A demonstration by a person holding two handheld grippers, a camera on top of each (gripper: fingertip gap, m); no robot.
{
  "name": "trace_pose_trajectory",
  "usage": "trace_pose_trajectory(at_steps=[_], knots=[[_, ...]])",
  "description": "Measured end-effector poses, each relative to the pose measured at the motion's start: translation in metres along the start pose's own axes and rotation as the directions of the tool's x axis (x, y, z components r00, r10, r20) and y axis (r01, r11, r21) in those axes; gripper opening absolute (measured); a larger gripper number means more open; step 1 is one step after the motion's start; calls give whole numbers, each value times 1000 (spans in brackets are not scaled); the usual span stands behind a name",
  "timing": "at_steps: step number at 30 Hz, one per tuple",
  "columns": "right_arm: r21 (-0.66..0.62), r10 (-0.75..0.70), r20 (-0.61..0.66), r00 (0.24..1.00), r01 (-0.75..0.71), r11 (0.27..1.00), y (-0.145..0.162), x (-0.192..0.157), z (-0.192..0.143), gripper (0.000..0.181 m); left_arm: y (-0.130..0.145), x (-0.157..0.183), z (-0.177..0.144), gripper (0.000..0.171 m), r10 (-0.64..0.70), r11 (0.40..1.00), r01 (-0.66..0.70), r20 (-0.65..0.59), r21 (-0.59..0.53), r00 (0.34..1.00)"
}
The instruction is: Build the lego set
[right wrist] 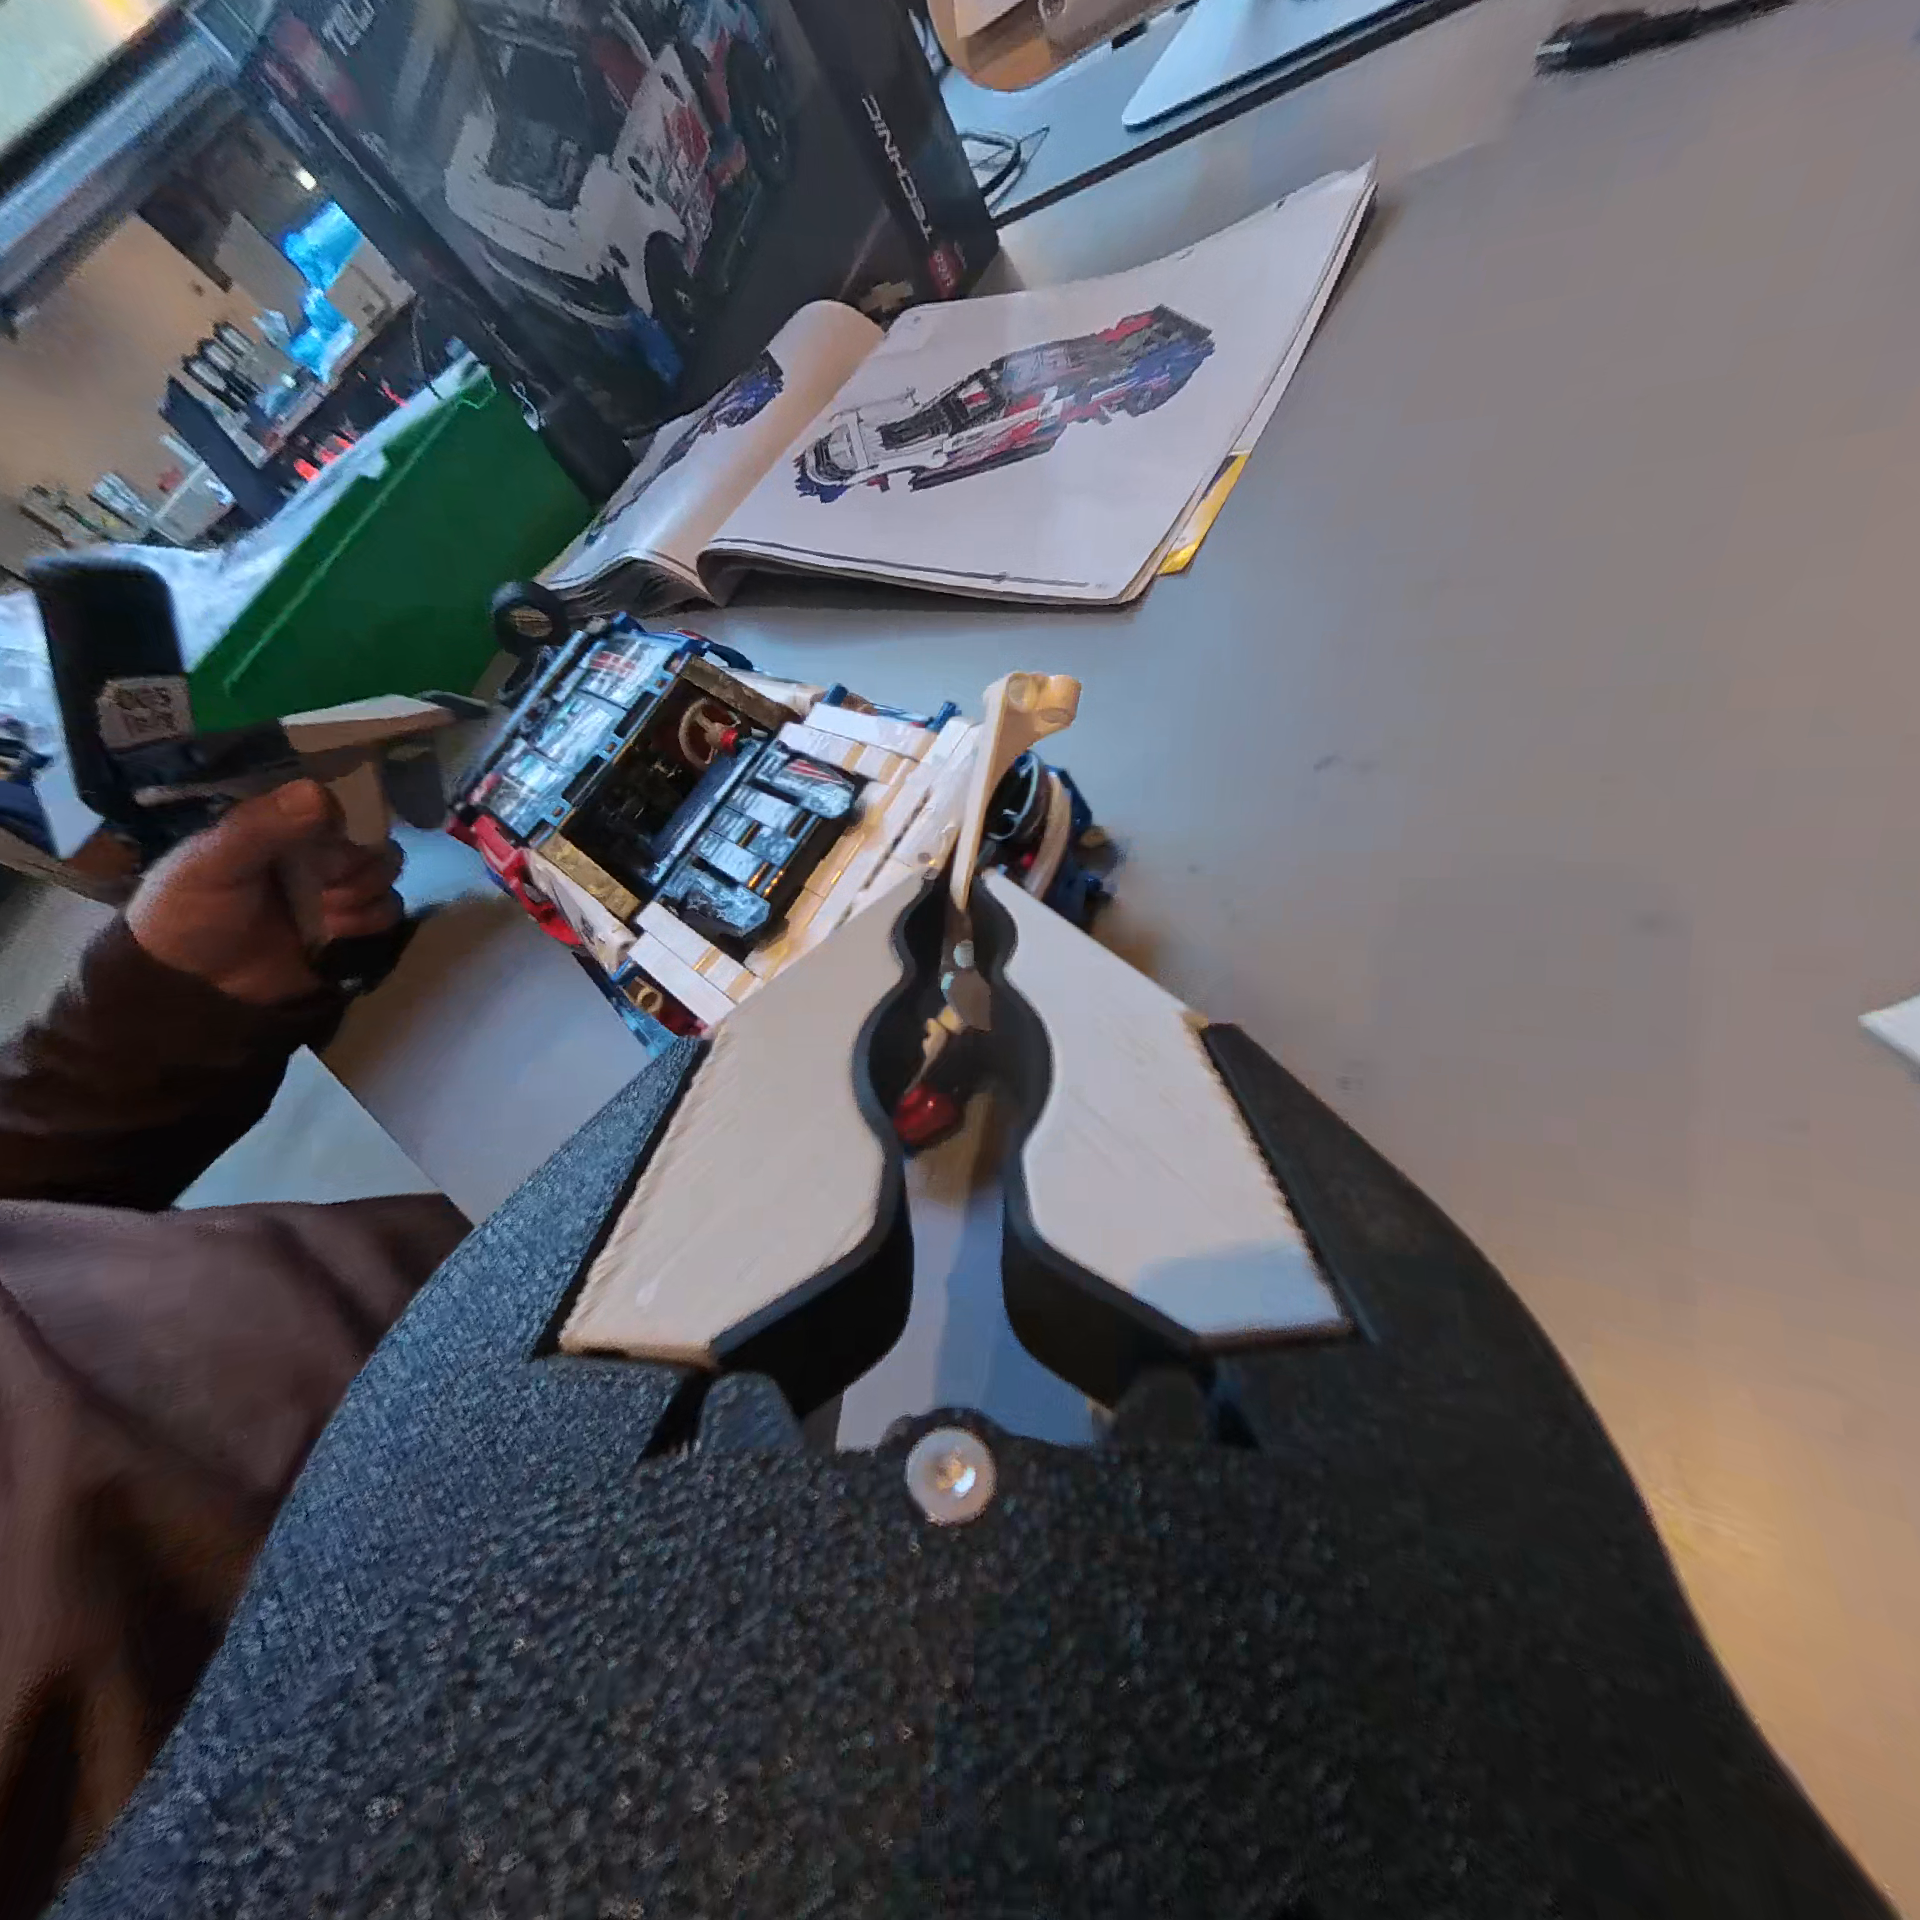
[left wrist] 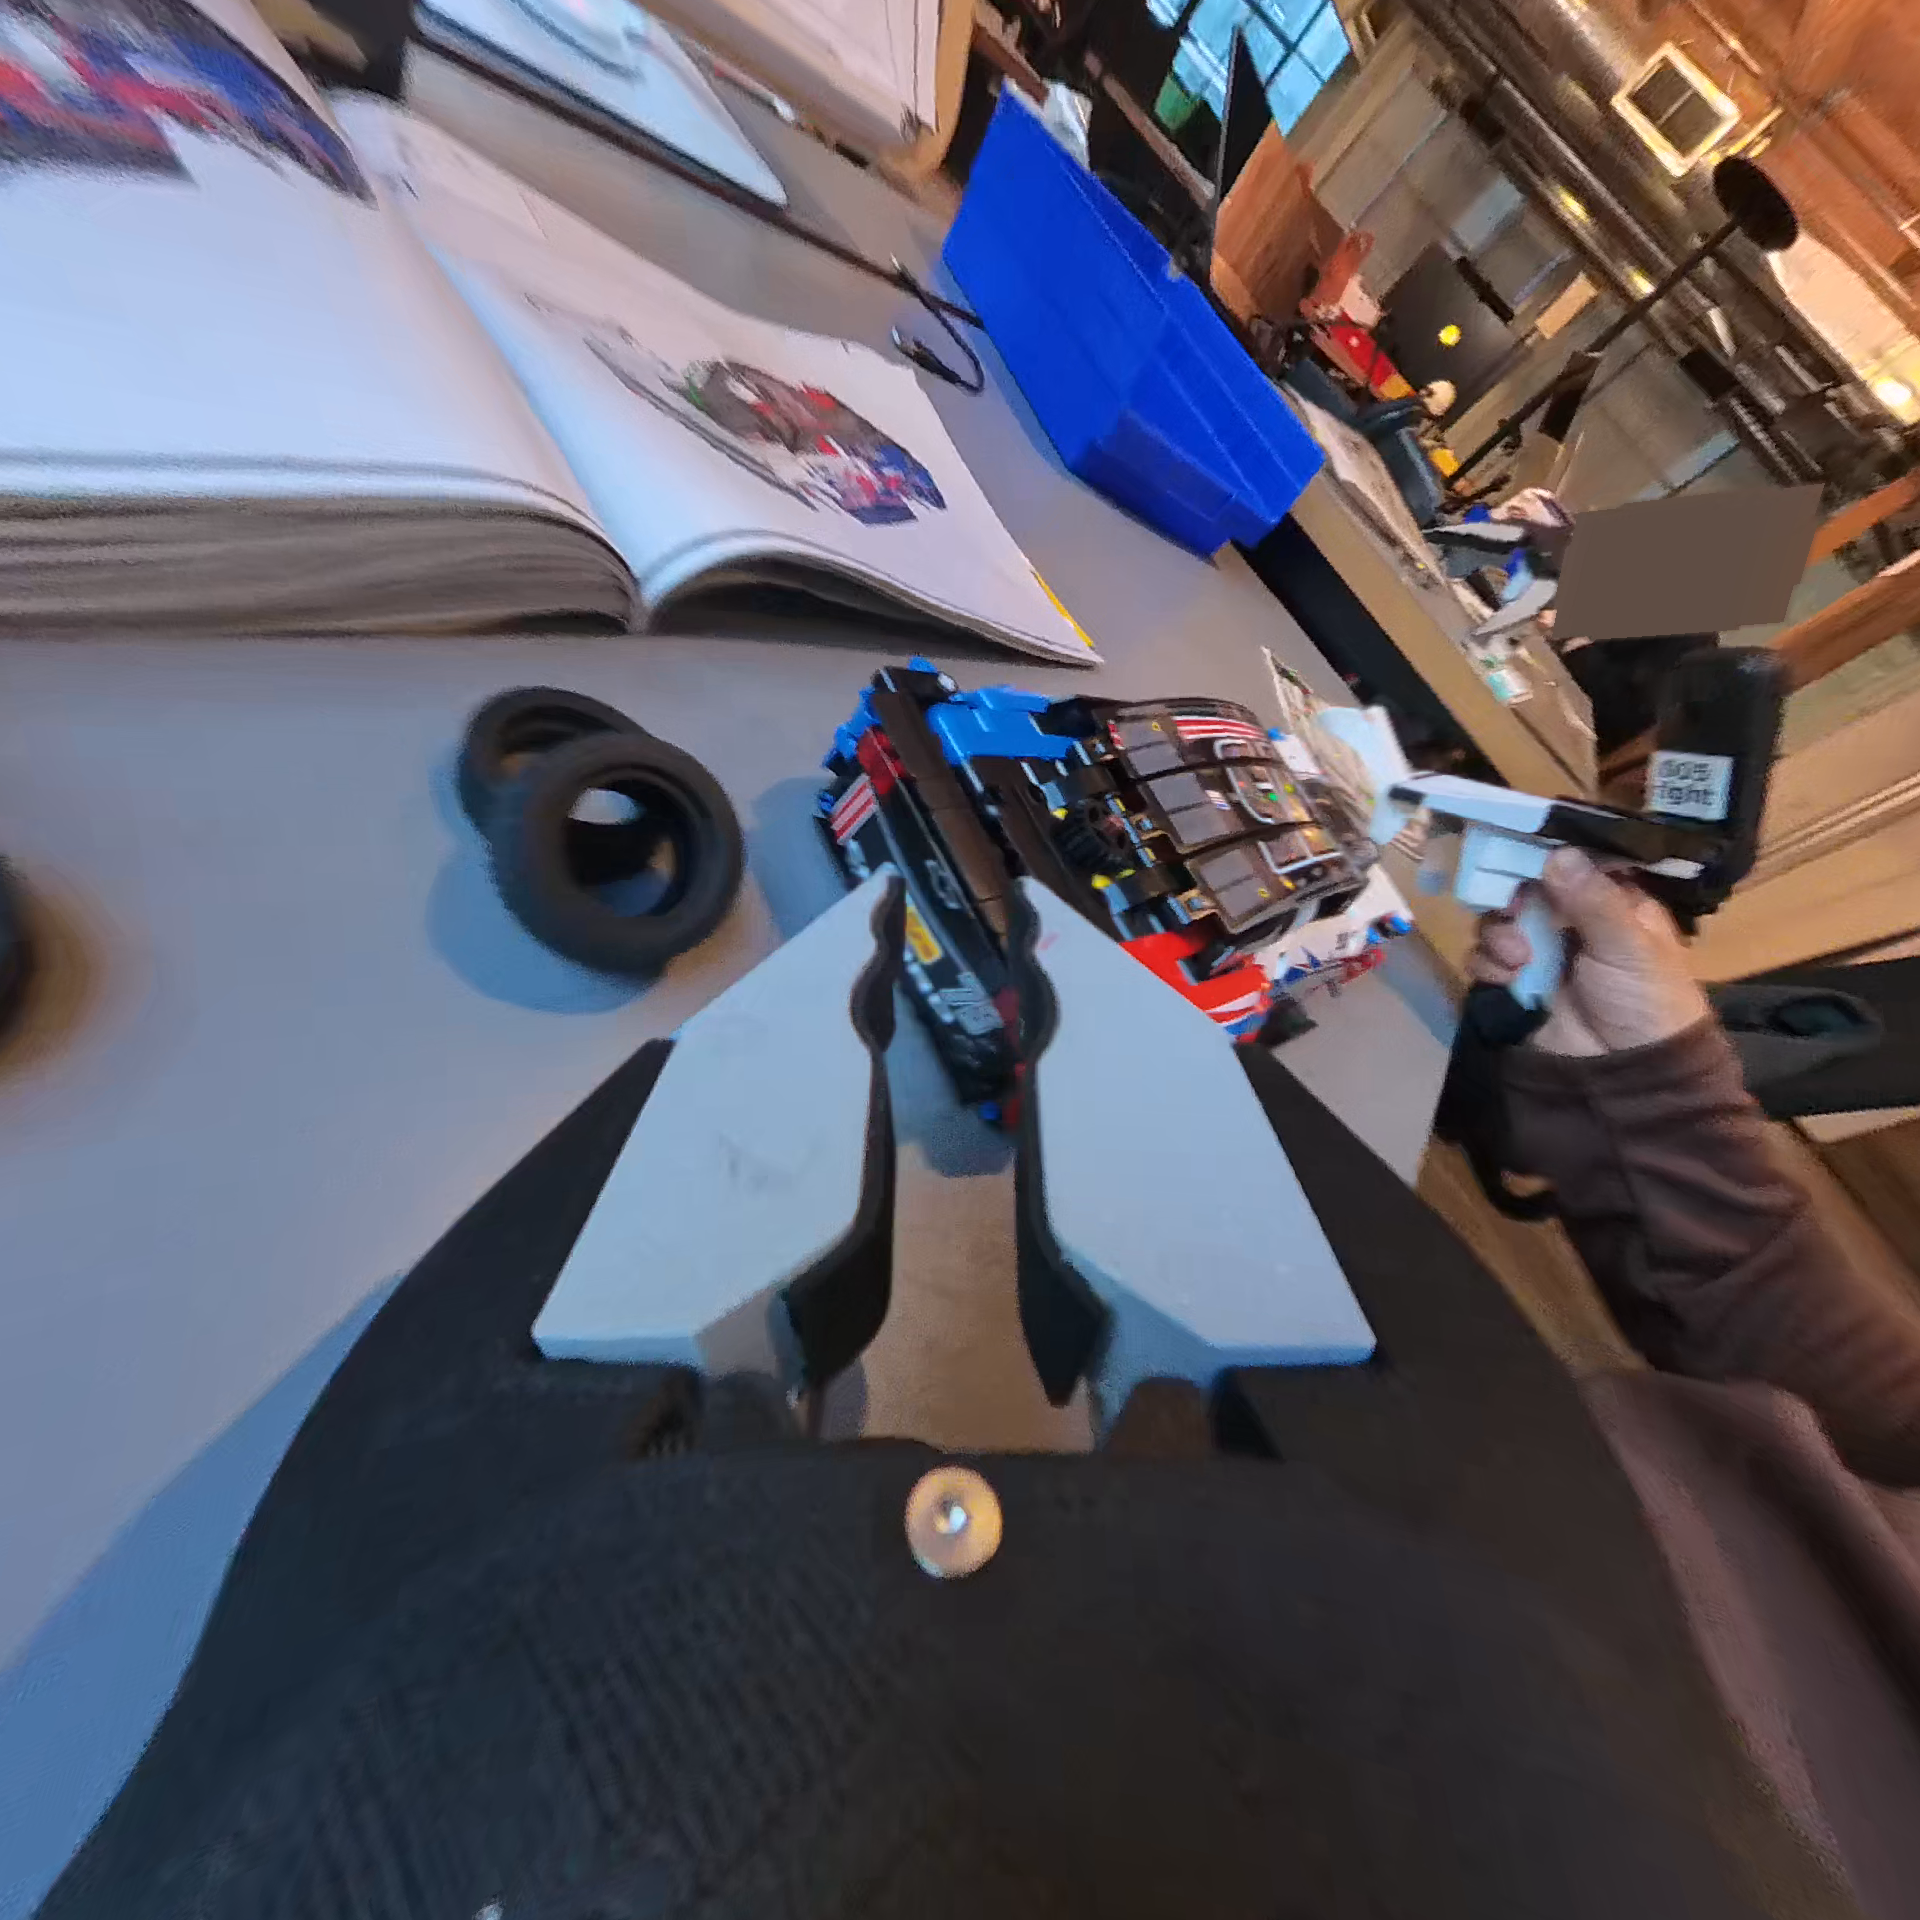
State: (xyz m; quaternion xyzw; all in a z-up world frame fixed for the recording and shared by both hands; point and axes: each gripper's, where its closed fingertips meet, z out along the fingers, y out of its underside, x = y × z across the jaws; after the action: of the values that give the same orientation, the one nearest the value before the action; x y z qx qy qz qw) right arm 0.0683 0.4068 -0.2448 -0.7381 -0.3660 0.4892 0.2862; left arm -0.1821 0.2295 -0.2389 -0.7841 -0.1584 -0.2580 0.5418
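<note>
The grey table point(left wrist: 260, 1091) carries everything, and the largest thing on it is the open instruction booklet point(left wrist: 312, 416), lying beyond the left gripper point(left wrist: 951, 925) and to its left, open at a picture of the finished car. A blue bin point(left wrist: 1122, 353) sits farther off, ahead and to the right of that claw; in the right wrist view a dark set box point(right wrist: 644, 156) and a green bin point(right wrist: 395, 551) stand well beyond the right gripper point(right wrist: 956, 914).

The lego car point(left wrist: 1091, 831) lies between the two claws, tipped so its underside faces up: black and blue at the left gripper's end, white panels with red and blue at the other. It looks largely built, with no wheels seen on it.

The left gripper's jaws stand a little apart around the car's black rear edge; whether the pads actually press it cannot be told. The right gripper's jaws are narrowed about a white curved piece point(right wrist: 1023, 748) rising from the car's front, and they seem to pinch it, a small red part showing in the gap below.

The step in hand is probably fitting or seating that front piece while the left claw steadies the body. The next move would call for firm bracing from the left and a straight push from the right.

Two black tyres point(left wrist: 603, 821) lie stacked just left of the left claw, apparently waiting their turn.
</note>
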Motion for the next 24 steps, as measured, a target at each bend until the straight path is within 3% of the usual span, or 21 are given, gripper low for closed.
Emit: trace_pose_trajectory(at_steps=[3,6,8,11,14,16,18,24], knots=[[-26,-70,15,997,70,997,-7,-4,-19,4,-12,-8,-14,27,164,986,-165,74,13,984],[-71,-215,37,976,218,973,-8,-20,-39,4,-7,26,-6,31,360,930,-361,-28,-62,933],[-120,-312,100,945,323,939,1,-42,-49,5,6,66,8,33,482,860,-500,-162,-99,861],[-183,-419,184,889,450,874,18,-72,-52,5,35,126,30,32,643,697,-708,-339,-114,687],[-235,-454,274,848,517,823,35,-94,-44,5,67,170,53,28,693,572,-813,-464,-110,551],[-239,-463,340,818,552,799,42,-107,-38,5,81,182,69,29,705,526,-843,-495,-116,508],[-242,-469,399,788,584,775,48,-118,-35,5,88,190,80,31,701,513,-851,-518,-111,490],[-260,-396,527,752,586,767,59,-128,-30,4,93,209,86,35,589,599,-797,-632,-77,504]])
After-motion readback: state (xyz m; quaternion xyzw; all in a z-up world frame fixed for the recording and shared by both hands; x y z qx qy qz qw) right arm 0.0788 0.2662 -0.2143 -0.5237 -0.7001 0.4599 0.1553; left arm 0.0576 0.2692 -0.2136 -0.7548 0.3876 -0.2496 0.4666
